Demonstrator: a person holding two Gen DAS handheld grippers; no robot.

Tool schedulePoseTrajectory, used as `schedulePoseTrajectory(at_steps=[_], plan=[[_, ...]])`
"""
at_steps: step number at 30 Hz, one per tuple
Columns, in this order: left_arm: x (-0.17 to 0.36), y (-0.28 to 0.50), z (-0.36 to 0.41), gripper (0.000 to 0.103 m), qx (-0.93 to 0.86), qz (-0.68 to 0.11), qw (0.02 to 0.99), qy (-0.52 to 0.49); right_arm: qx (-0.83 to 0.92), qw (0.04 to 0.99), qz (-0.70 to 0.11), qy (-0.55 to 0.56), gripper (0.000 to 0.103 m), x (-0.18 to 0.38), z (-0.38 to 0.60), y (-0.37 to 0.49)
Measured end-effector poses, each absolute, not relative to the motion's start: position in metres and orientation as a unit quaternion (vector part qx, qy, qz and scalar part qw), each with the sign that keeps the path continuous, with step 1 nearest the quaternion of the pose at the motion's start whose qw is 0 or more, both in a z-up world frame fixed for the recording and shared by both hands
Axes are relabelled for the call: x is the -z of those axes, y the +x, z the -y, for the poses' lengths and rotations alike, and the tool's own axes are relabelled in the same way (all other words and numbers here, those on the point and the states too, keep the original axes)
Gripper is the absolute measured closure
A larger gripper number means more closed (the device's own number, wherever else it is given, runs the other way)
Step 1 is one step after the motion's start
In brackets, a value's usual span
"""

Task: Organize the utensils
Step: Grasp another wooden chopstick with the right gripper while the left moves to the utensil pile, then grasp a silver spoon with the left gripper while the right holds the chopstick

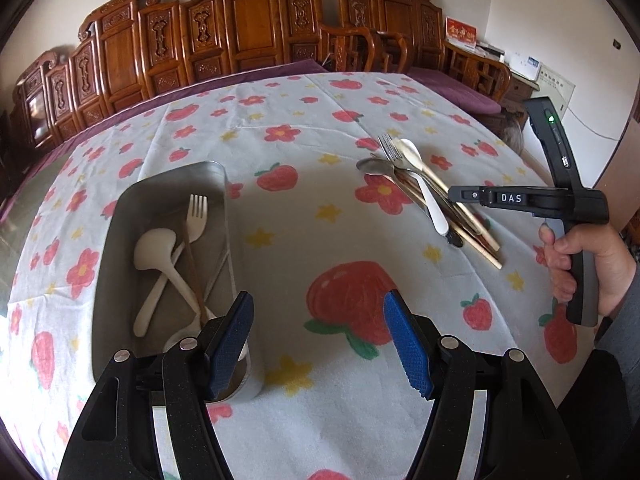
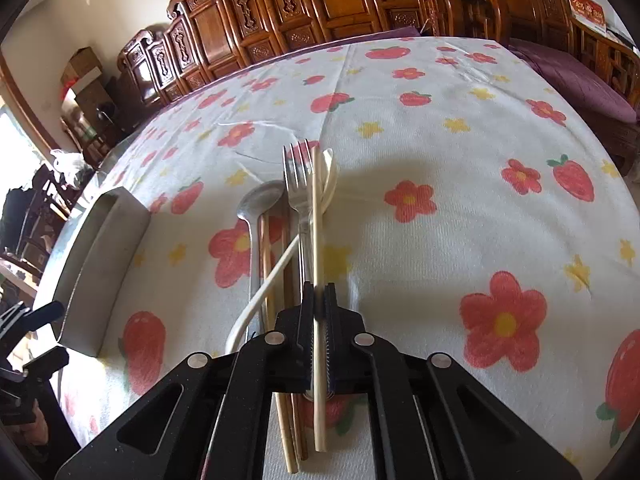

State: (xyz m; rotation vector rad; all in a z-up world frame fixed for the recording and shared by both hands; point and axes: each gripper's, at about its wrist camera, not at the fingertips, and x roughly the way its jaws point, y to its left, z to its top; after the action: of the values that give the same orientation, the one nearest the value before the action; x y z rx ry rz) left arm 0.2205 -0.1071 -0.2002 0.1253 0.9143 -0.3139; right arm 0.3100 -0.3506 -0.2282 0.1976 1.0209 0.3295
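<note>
Pinching hard now: your right gripper (image 2: 319,312) has its pads nearly together on one pale chopstick (image 2: 317,240), and that stick runs straight up toward twelve o'clock over the rest of the pile. Watch the neighbours. The white spoon (image 2: 272,276) has its handle curling across at eleven, right beside your pads, and the metal fork (image 2: 298,176) lies just alongside the stick; lift at a slant and you'd likely drag either one along or flick it off the cloth. You're gripping well back from the tip, so the long free end could swing and slip if you turn fast.

Over on your left, the left gripper (image 1: 319,340) is spread wide with nothing between its blue pads (image 1: 408,350), hovering at the near end of the steel tray (image 1: 105,280). That tray, at ten o'clock, already holds a white ladle-like spoon (image 1: 154,246), a fork (image 1: 197,216) and a brown stick. Its near rim sits right under your left pad, so a careless drop could knock it.

Farther out at two o'clock, the other handle reads "DAS" (image 1: 511,198). The red sign (image 1: 461,33) by the wall carries gold characters too small to read.
</note>
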Motion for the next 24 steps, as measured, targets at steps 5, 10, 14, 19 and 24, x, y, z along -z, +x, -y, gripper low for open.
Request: schedulePoseTrajectory(at_steps=[5,10,14,19,24], plan=[[0.201,0.232,0.133,0.039,0.157,-0.446,0.878,0.071,-0.153,0.865,-0.462,0.119,0.097,0.216,0.368,0.306],[0.199,0.25,0.165,0.039,0.17,-0.447,0.874,0.086,-0.133,0.873,-0.452,0.126,0.097,0.215,0.387,0.303],[0.201,0.268,0.19,0.039,0.174,-0.447,0.873,0.095,-0.115,0.878,-0.45,0.119,0.097,0.216,0.398,0.303],[0.211,0.296,0.209,0.041,0.17,-0.458,0.869,0.081,-0.109,0.88,-0.445,0.124,0.097,0.217,0.406,0.302],[0.223,0.324,0.221,0.052,0.162,-0.471,0.865,0.06,-0.108,0.88,-0.443,0.135,0.097,0.217,0.411,0.302]])
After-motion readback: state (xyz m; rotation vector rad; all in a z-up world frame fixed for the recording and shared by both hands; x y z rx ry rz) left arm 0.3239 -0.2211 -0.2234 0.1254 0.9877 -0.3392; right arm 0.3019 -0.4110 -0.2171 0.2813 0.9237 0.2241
